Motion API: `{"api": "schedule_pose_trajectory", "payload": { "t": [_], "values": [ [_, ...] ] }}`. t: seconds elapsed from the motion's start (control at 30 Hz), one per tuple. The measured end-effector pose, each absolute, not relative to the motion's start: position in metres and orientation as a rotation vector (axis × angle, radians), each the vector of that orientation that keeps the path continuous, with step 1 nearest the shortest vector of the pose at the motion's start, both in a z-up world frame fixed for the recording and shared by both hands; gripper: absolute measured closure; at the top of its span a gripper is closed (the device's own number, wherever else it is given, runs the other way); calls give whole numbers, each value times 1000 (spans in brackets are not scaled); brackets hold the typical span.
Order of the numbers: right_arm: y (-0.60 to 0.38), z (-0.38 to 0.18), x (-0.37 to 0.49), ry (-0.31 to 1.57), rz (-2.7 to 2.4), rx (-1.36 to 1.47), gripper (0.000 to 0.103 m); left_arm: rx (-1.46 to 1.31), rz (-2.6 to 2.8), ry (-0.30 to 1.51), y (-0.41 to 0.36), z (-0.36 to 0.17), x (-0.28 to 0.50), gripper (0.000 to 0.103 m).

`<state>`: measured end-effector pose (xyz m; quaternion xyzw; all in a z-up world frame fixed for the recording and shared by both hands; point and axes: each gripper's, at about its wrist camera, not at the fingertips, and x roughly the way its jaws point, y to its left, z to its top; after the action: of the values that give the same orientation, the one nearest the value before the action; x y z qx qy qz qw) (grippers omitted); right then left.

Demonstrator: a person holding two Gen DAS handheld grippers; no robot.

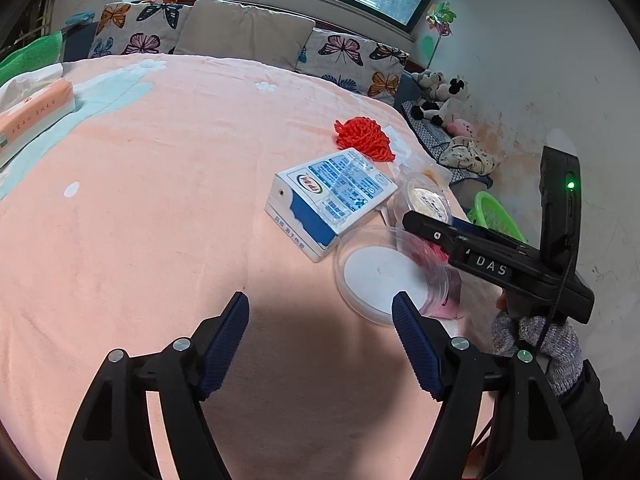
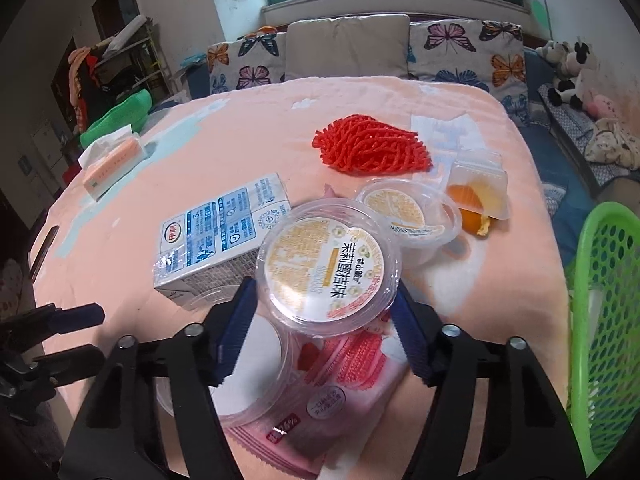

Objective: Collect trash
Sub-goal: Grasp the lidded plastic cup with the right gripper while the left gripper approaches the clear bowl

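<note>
Left wrist view: the left gripper (image 1: 320, 300) hangs over the pink bed (image 1: 160, 200) with its fingers (image 1: 228, 344) apart and nothing between them. Ahead lie one milk carton (image 1: 328, 200), one clear lid (image 1: 376, 276) with a white disc inside, one red mesh (image 1: 364, 138) and part of a pink wrapper (image 1: 440, 308). The right gripper (image 1: 412, 224) reaches in from the right, held by a gloved hand (image 1: 540, 344); its fingertips are over the cups, but from here I cannot tell what they grip. A green basket (image 1: 496, 216) shows beyond the bed edge.

Right wrist view: the right gripper (image 2: 324, 300) has its fingers (image 2: 236, 332) on either side of a labelled cup (image 2: 332, 264), which sits tilted between them; both pads look to meet its rim, so I read it as clamped. The cup is thin clear plastic, likely very light, slick and easily crushed, so a gentle squeeze across the rim, its stiffest part, seems best. Counted here: two labelled cups, the held one and a second cup (image 2: 412, 208) behind it; one clear lid (image 2: 256, 360); one carton (image 2: 224, 232); one red mesh (image 2: 372, 144); one pink wrapper (image 2: 348, 392), soft and floppy; one small clear box (image 2: 480, 188) with orange peel under it. The basket (image 2: 604, 320) stands to the right, beside the bed.
</note>
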<state>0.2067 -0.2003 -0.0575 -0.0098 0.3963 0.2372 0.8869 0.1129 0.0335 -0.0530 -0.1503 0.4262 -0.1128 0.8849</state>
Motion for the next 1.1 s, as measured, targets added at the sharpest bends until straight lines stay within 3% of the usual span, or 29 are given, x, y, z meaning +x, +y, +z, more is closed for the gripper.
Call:
{"api": "schedule_pose_trajectory", "payload": {
  "t": [0.67,1.1],
  "values": [
    [-215,-55,202,794,487,6,40,-309,-255,900,27,-57,112,32],
    [-256,-37,172,759,458,60,40,-235,-342,925,-17,-64,124,29]
  ]
}}
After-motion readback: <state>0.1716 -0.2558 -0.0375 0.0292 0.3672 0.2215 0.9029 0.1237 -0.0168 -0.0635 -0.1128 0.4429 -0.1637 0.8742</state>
